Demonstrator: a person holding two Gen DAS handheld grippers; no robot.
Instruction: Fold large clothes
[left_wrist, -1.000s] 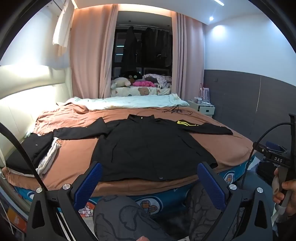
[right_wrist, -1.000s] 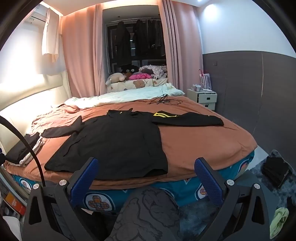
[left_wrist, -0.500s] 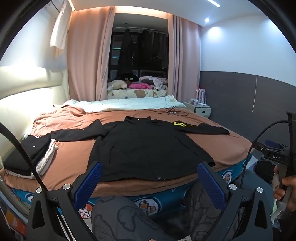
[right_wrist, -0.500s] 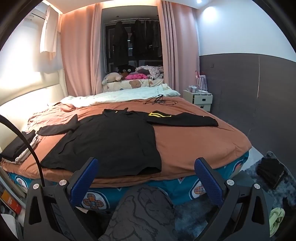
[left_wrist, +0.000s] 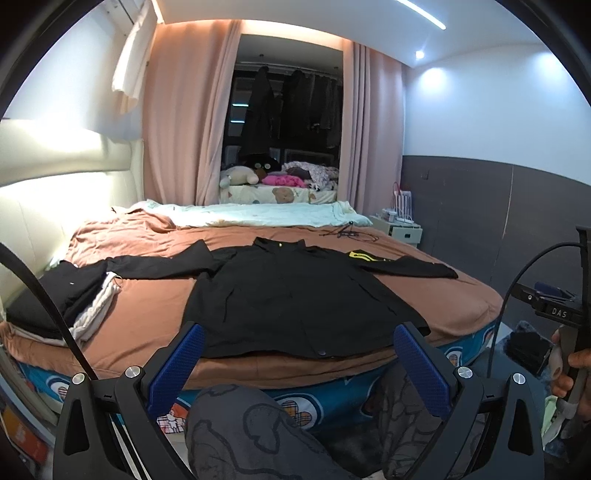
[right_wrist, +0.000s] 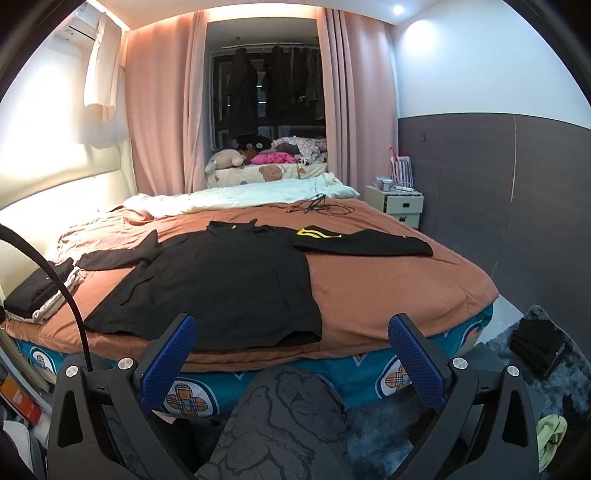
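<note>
A large black long-sleeved shirt (left_wrist: 295, 295) lies spread flat on the brown bedspread (left_wrist: 155, 295), sleeves stretched out to both sides, hem at the near bed edge. It also shows in the right wrist view (right_wrist: 221, 284), with a yellow mark on its right sleeve (right_wrist: 317, 233). My left gripper (left_wrist: 299, 354) is open and empty, held back from the bed above the person's knees. My right gripper (right_wrist: 295, 347) is open and empty, also short of the bed edge.
A pile of folded dark and white clothes (left_wrist: 62, 302) sits on the bed's left side. A pale blanket (left_wrist: 258, 216) and a black cable (right_wrist: 317, 206) lie at the far end. A white nightstand (right_wrist: 402, 206) stands right. Dark items (right_wrist: 535, 343) lie on the floor rug.
Both grippers have drawn back and tilted slightly, so the bed looks a little farther and lower. The shirt has not moved. Both stay open.
</note>
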